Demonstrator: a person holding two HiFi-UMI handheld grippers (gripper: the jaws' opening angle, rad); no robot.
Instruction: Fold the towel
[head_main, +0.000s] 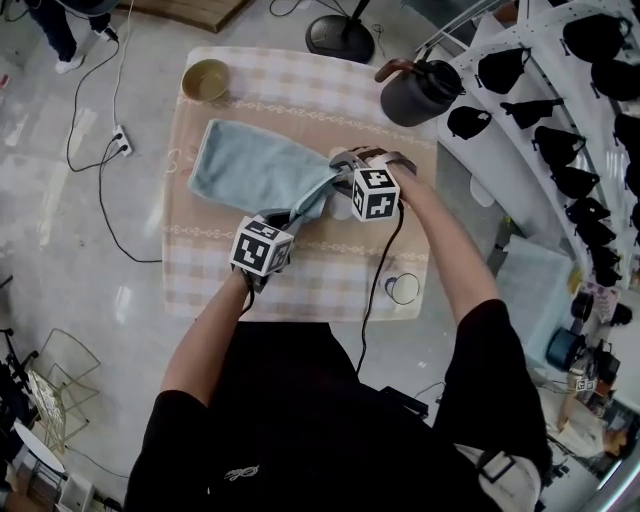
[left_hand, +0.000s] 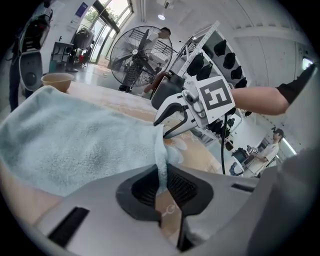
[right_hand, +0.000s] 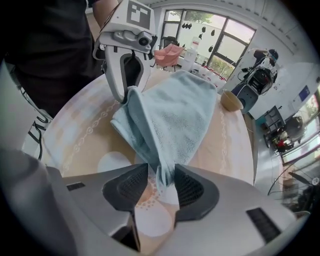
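Your left gripper (left_hand: 162, 184) is clamped on a thin edge of the towel (head_main: 255, 165). Your right gripper (right_hand: 161, 182) stands well open, with a towel corner hanging loose between the pads, not pinched. The towel's long axis runs from the bowl (head_main: 205, 80) toward both grippers: far end flat near the bowl, near end bunched and lifted. In the head view the marker cubes cover both tips, so I can't tell which corners these are.

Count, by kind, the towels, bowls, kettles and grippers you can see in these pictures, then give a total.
towel: 1
bowl: 1
kettle: 1
grippers: 2, the left gripper and the right gripper
total: 5
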